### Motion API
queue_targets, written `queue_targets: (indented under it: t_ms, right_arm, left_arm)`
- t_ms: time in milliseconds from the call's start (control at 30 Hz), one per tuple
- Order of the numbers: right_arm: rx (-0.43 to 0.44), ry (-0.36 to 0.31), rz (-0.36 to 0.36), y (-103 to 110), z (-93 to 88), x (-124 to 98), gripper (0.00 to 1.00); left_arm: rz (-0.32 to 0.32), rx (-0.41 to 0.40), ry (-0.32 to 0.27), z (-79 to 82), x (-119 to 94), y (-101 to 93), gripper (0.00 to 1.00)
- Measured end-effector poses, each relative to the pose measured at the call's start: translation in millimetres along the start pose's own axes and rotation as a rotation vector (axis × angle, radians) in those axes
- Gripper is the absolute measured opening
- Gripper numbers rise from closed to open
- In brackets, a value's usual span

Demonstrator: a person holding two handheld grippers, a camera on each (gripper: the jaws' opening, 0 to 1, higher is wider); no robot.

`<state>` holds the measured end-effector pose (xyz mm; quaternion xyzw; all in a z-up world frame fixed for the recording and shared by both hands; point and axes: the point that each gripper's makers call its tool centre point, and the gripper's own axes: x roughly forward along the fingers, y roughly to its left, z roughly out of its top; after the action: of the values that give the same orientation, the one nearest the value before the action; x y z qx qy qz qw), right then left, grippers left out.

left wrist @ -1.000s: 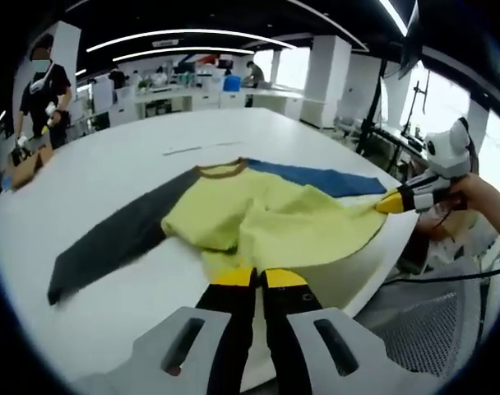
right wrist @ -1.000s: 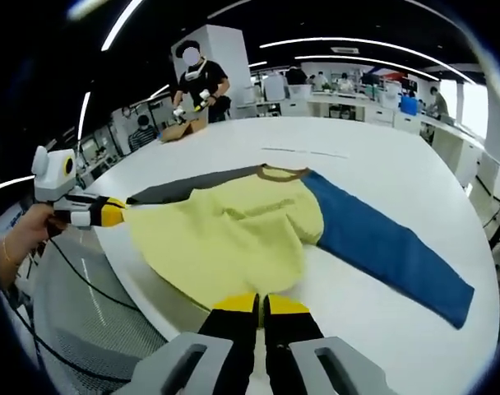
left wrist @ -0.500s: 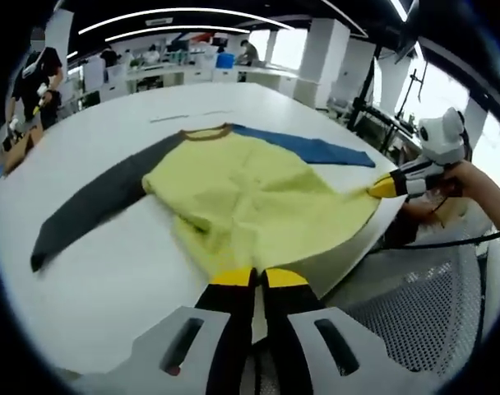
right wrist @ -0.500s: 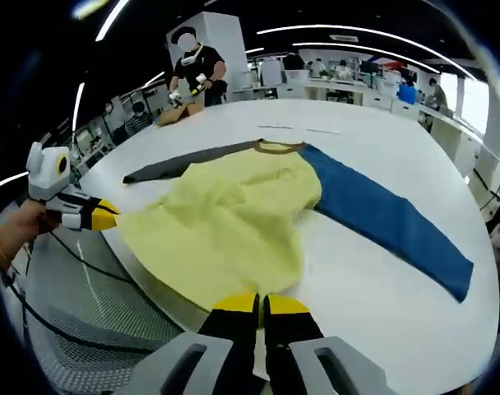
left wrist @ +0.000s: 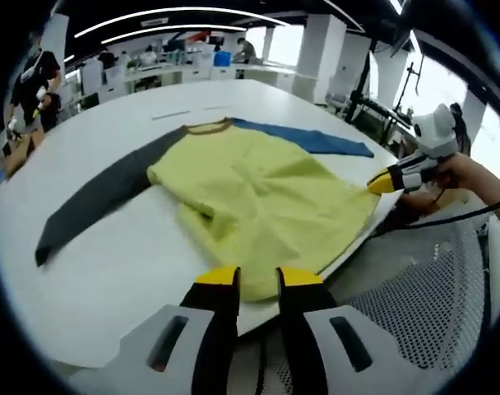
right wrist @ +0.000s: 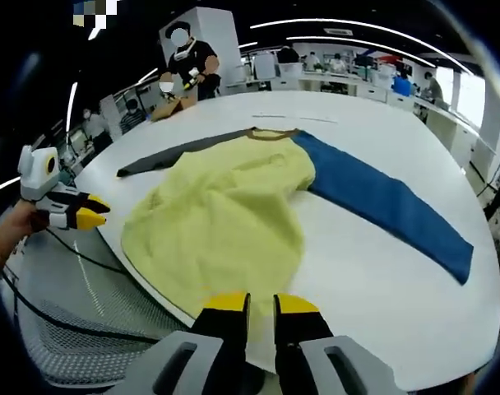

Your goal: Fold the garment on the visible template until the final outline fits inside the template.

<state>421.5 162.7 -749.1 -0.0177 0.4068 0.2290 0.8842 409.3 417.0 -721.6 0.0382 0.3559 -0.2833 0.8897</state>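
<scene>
On the white round tabletop (right wrist: 381,271), yellow shirt with one grey and one blue sleeve (left wrist: 258,193) spread flat, left claw (left wrist: 256,278) parted, right claw (right wrist: 261,303) parted, both beside the near hem.

Yellow garment (left wrist: 262,197) (one sleeve blue, one dark grey), white table (right wrist: 381,263).

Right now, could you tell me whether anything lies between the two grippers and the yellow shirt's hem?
Nothing visible does: the left gripper and right gripper sit open at the hem of the yellow shirt with grey and blue sleeves, spread on the white table.
</scene>
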Motion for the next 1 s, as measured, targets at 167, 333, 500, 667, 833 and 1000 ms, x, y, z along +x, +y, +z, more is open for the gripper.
queue_targets:
  t_ms: [167, 333, 500, 667, 833, 1000]
  right_arm:
    - [0.008, -0.053, 0.008, 0.1, 9.9, -1.6, 0.35]
    - [0.002, -0.083, 0.027, 1.6, 14.6, -1.3, 0.52]
    - [0.020, -0.124, 0.055, 6.1, 18.8, -0.9, 0.64]
    - [0.015, -0.138, 0.062, 8.6, 18.5, 1.2, 0.70]
    - [0.018, -0.139, 0.061, 9.2, 15.8, 3.8, 0.73]
    - [0.010, -0.145, 0.058, 6.4, 16.5, 8.0, 0.73]
  left_arm:
    - [0.021, -0.017, -0.060, 10.4, -0.6, 11.5, 0.31]
    - [0.028, -0.025, -0.093, 17.1, 4.0, 24.2, 0.40]
    - [0.051, -0.044, -0.105, 19.8, 11.7, 39.9, 0.44]
    - [0.092, -0.020, -0.071, 14.4, 17.2, 49.5, 0.43]
    - [0.110, 0.021, -0.072, 16.5, 23.0, 53.8, 0.44]
    - [0.125, 0.005, -0.074, 19.2, 25.4, 58.2, 0.43]
